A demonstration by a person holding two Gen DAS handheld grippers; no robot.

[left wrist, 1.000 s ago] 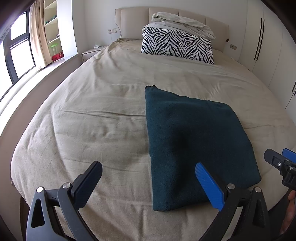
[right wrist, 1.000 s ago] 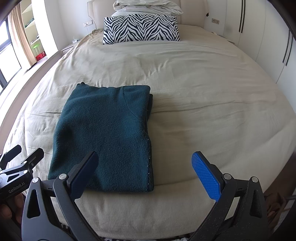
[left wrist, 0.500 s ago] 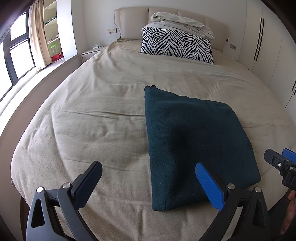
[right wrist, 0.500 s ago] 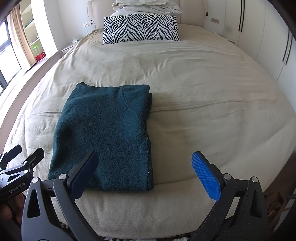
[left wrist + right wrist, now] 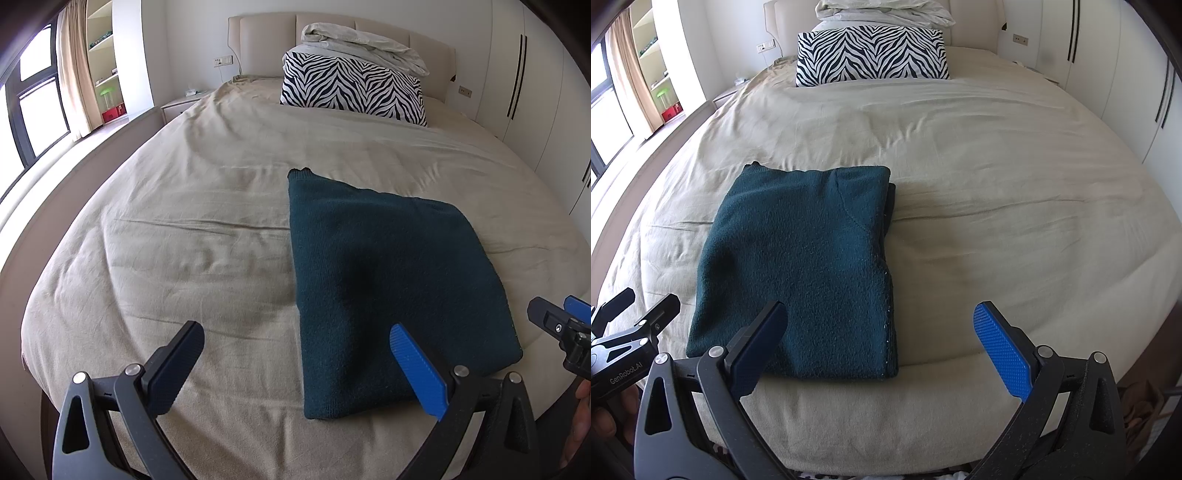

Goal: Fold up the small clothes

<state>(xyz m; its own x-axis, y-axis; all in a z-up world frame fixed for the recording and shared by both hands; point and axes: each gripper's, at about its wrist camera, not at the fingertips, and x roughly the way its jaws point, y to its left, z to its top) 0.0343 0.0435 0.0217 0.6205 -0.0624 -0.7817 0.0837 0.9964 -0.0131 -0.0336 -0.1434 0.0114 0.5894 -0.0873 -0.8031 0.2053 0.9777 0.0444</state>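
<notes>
- Dark teal knitted garment (image 5: 798, 266): folded into a flat rectangle, lying near the foot edge of the beige-covered bed (image 5: 997, 177); layered edges stacked along its right side.
- Orientation: long axis runs from foot toward the zebra-striped pillow (image 5: 871, 55).
- Progress: folding appears finished, or one further fold left.
- Left gripper (image 5: 295, 369): jaws spread, empty, hovering.
- Right gripper (image 5: 882, 347): jaws spread, empty, above the near edge.
</notes>
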